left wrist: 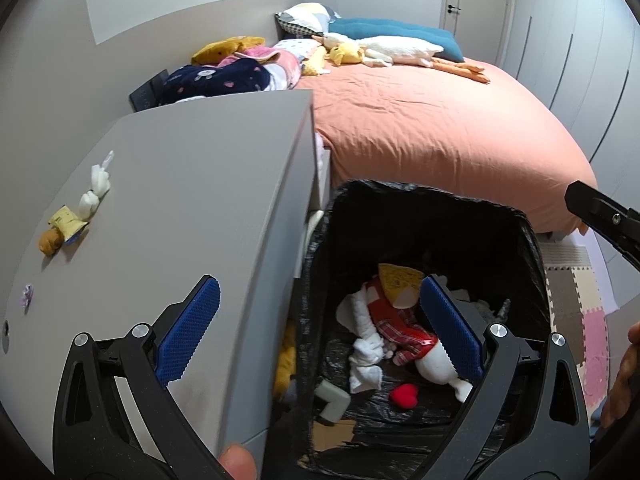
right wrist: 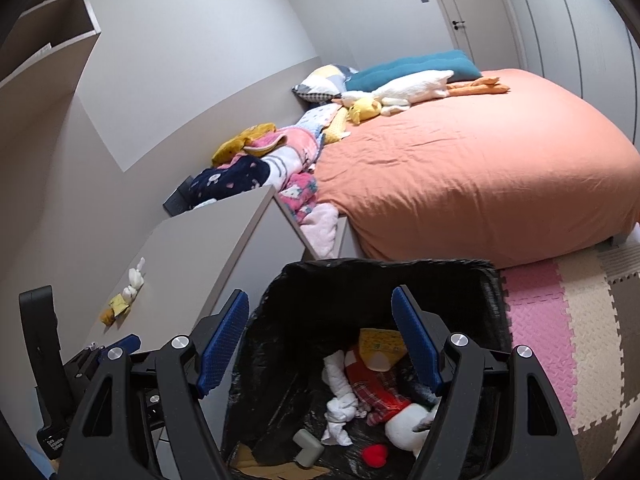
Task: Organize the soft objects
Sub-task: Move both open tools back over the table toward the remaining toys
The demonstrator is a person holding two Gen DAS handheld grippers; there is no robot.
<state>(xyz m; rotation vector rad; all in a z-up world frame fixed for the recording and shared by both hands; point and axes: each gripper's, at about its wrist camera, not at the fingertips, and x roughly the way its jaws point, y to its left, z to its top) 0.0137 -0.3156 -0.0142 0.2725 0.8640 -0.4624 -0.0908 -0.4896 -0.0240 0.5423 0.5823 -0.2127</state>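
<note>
- While we hover both grippers, left gripper (left wrist: 320,312) and right gripper (right wrist: 320,330), their jaws stand released, empty.
- Bin (right wrist: 492,292) at six o'clock holds a plush doll (right wrist: 380,392); the table (left wrist: 192,184) at nine.

Tabletop (left wrist: 192,184), grey: one small plush (left wrist: 76,208).
Bed (left wrist: 432,128), orange cover: pillows (left wrist: 392,32), goose plush (left wrist: 396,50), blankets (left wrist: 240,72).
Floor mat (right wrist: 560,320): bin (right wrist: 384,280).

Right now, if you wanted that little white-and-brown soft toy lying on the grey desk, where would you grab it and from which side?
Probably around the yellow tag at the middle of the soft toy, coming straight down from above. It lies flat and stretched out along the desk, thin at the white end, bulkier at the brown end, so jaws set across its length at the middle should get the surest hold. Nothing crowds it.
</note>
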